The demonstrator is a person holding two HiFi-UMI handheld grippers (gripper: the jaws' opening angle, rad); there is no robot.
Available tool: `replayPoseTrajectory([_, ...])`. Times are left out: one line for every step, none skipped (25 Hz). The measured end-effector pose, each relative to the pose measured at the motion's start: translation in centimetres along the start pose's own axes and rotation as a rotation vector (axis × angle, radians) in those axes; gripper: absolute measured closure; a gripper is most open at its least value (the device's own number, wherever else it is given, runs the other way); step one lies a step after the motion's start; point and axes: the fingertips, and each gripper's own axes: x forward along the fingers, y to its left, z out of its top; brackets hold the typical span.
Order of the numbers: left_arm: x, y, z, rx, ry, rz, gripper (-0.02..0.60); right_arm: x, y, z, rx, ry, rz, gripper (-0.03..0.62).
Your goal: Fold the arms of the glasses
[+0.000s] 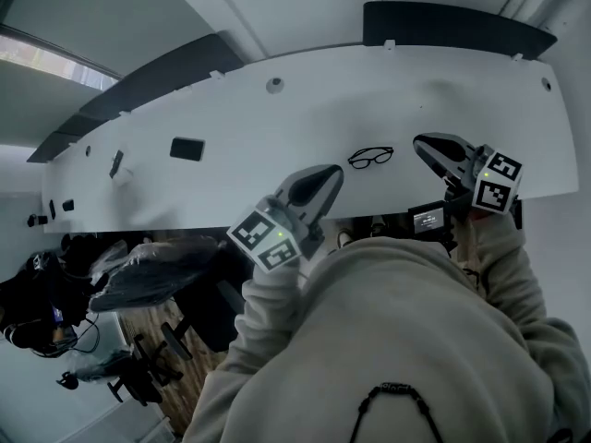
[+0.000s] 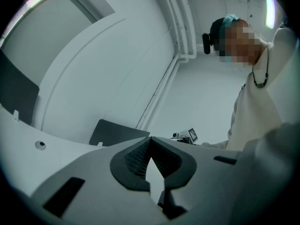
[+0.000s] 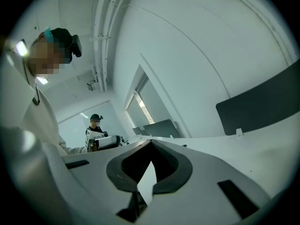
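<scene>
while both grippers hang near it with nothing in them, the glasses [image 1: 370, 157] lie by themselves on the white desk [image 1: 277, 123], dark-framed and lenses toward me. they sit between the left gripper [image 1: 329, 177] and the right gripper [image 1: 425, 146] and touch neither. the left one is over the near edge, and the right one is just beside the frame on its right. each gripper's own view shows its jaws pressed together at the tips with only a sliver of light behind them, so both are closed on nothing.

from here the frame is too small for me to say whether the arms stand out or are already tucked in.

i'd judge the glasses very light and thin, stiff along the rim but springy in the arms, and easily scratched on the lenses. on that smooth desk they would likely skate away under a one-sided push. the sensible hold, to my eye, is one pair of jaws on the bridge or the rim's corner near a hinge, keeping off the glass. the other would then swing an arm in from close to its tip.

as for containers, i see none on the desk: no case, tray or box. there is only a flat black rectangle [image 1: 187, 149] and a smaller dark thing [image 1: 116, 163], well off to the left.
</scene>
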Motion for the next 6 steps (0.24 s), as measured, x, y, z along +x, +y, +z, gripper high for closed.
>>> replayPoseTrajectory([0.12,-0.04,0.06,0.000,0.000,-0.001,0.577,-0.12,0.01,0.09,-0.002,0.000,-0.002,0.574])
replayPoseTrajectory([0.24,-0.08,0.11,-0.001,0.000,-0.002,0.577,-0.25,-0.03,0.16,-0.005,0.001,-0.006,0.572])
replayPoseTrajectory([0.34,-0.14,0.17,-0.001,0.001,-0.004,0.577,-0.38,-0.08,0.24,-0.009,0.004,-0.011,0.573])
replayPoseTrajectory([0.42,-0.23,0.23,-0.001,0.001,-0.005,0.577,-0.50,-0.09,0.34,-0.013,0.005,-0.015,0.574])
replayPoseTrajectory([0.48,-0.32,0.30,-0.001,0.002,-0.007,0.577,-0.62,-0.06,0.44,-0.017,0.006,-0.018,0.573])
replayPoseTrajectory([0.52,-0.43,0.36,-0.001,0.003,-0.009,0.577,-0.74,-0.02,0.55,-0.021,0.007,-0.021,0.574])
